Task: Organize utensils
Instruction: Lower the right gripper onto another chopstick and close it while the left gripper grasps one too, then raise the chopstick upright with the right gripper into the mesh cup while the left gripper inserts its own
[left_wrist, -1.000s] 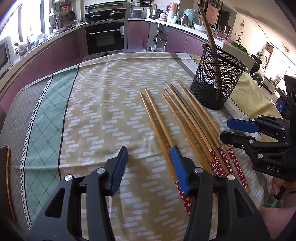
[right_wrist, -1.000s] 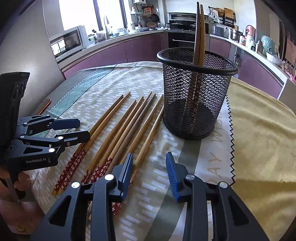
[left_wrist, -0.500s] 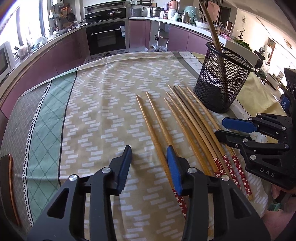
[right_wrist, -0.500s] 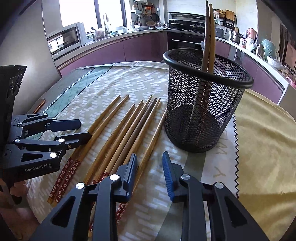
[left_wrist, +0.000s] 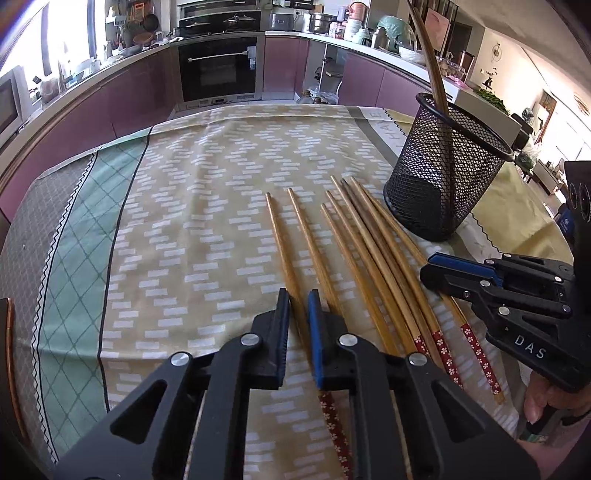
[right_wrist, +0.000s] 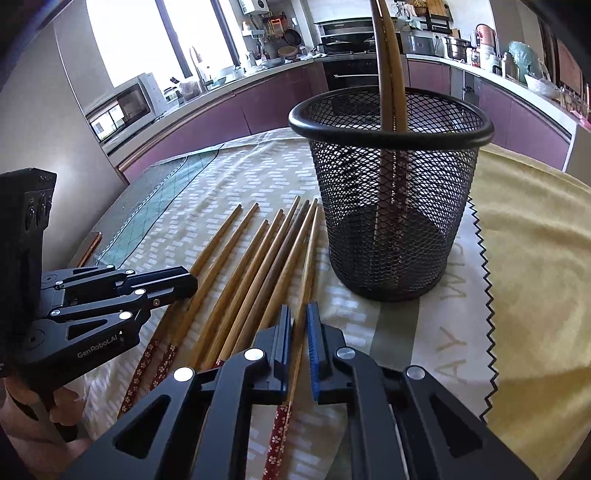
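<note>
Nearest, the left gripper (left_wrist: 298, 295) has just closed on the leftmost wooden chopstick (left_wrist: 282, 243) lying on the desk (left_wrist: 184, 221); the right gripper (right_wrist: 298, 312) has clamped the rightmost chopstick (right_wrist: 308, 254). Beyond, the black mesh holder (right_wrist: 391, 206) has two chopsticks (right_wrist: 389, 55) standing in it.

Light source: strong daylight through the window (right_wrist: 122, 40) at the upper left of the right wrist view; it is blown out to white there.
Brightness: both views are well lit, colours clear on the cloth (left_wrist: 207, 206).
Shadows: soft and short; the mesh basket (right_wrist: 391, 206) throws a dim patch at its foot, and a broad shadow lies across the yellow cloth at the lower right of the right wrist view.
Glare: a white bleed at the upper left edge of the left wrist view.
Distortion: heavy fisheye bending; the kitchen cabinets curve, and the corners go black.
Sharpness: the centre is crisp; the far kitchen is softer.
</note>
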